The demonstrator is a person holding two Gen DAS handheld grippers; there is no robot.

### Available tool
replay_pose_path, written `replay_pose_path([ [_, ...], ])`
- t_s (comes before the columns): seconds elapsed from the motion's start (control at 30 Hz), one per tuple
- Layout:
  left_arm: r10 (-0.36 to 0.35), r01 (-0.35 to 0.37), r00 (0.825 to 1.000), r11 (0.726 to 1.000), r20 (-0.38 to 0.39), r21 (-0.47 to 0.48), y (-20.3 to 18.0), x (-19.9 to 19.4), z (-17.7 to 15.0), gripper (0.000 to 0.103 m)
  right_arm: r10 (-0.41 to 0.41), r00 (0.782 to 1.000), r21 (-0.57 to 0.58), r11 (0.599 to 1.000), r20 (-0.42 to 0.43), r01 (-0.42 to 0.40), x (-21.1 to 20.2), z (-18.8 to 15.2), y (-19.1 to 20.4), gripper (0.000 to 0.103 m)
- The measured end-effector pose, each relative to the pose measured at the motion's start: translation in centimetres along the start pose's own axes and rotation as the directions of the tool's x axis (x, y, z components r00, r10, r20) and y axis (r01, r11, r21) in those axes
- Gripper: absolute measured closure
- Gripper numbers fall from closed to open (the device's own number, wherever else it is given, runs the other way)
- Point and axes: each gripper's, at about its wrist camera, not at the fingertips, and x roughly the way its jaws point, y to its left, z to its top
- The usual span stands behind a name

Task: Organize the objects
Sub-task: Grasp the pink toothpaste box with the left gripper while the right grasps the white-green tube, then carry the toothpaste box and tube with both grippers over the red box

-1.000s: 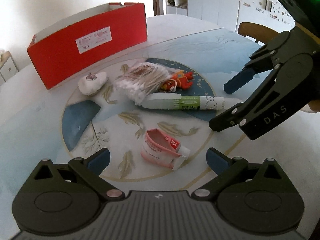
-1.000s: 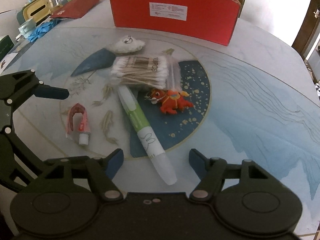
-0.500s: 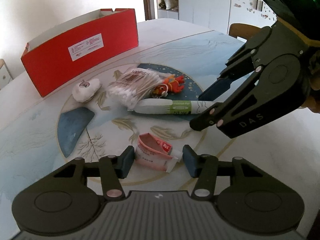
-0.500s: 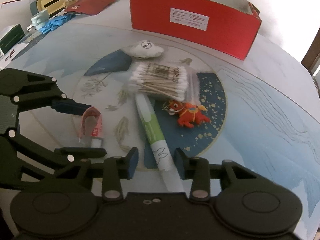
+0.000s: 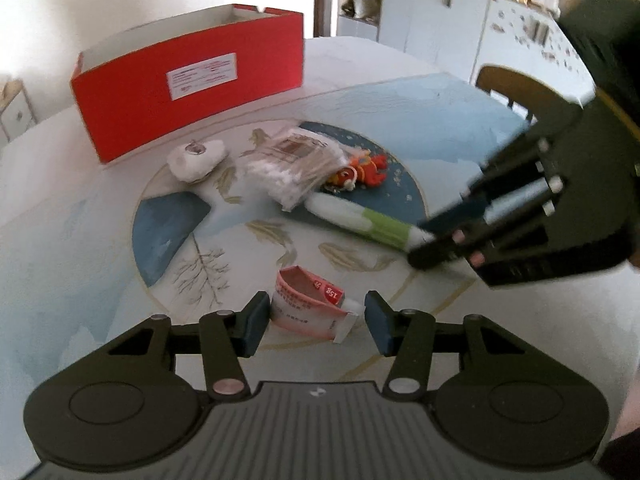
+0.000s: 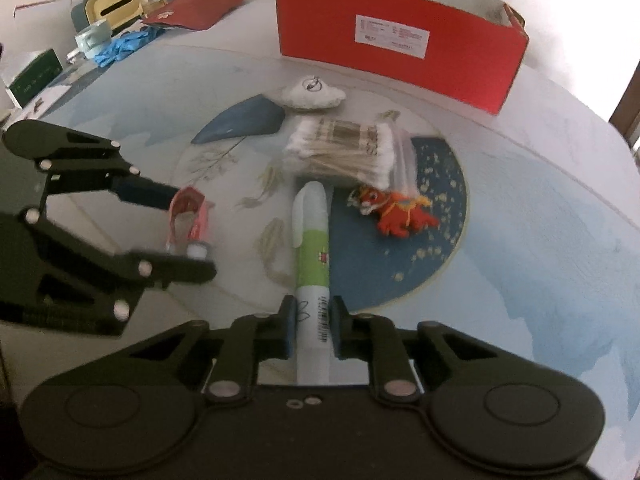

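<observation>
My left gripper [image 5: 314, 322] has been closing and now has its fingers [image 5: 252, 326] around the pink tube [image 5: 308, 306], which lies on the counter [image 5: 80, 240]. The left pad touches the tube's folded end; the right pad sits just off the cap, so I judge this a loose clasp at best and not a firm hold.

Centre field: a white pouch [image 6: 312, 94], a bag of swabs [image 6: 344, 152] and a small orange toy [image 6: 394, 210] rest untouched, short of the red box [image 6: 400, 48] at the far edge.

My right gripper [image 6: 312, 326] has also just been closing, and it is clenched on the tail end of the green pen [image 6: 312, 248], which points away from me toward the swabs.

Risks noted. The soft tube may buckle or slide out when lifted, since contact is one-sided. The pen is gripped far from its middle, so its long free end may droop or pivot. Its tip lies close to the swab bag and could drag it. The two grippers work near each other and could collide on the way to the box.
</observation>
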Motion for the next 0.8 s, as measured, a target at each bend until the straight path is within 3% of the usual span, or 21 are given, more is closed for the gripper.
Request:
replay_pose_path([
  [0.3,-0.040,0.040,0.999,0.994,0.008,-0.098,0.9,-1.4,0.5,0.052,0.088,0.996,0.158,0.983,0.022,-0.091,-2.0,-1.7,-0.5,0.087],
  [0.8,-0.073,0.080,0.996,0.983,0.047,-0.168,2.1,-2.8,2.0,0.052,0.151,0.980,0.340,0.921,0.129,-0.187,-5.4,-0.7,-1.9,0.087],
])
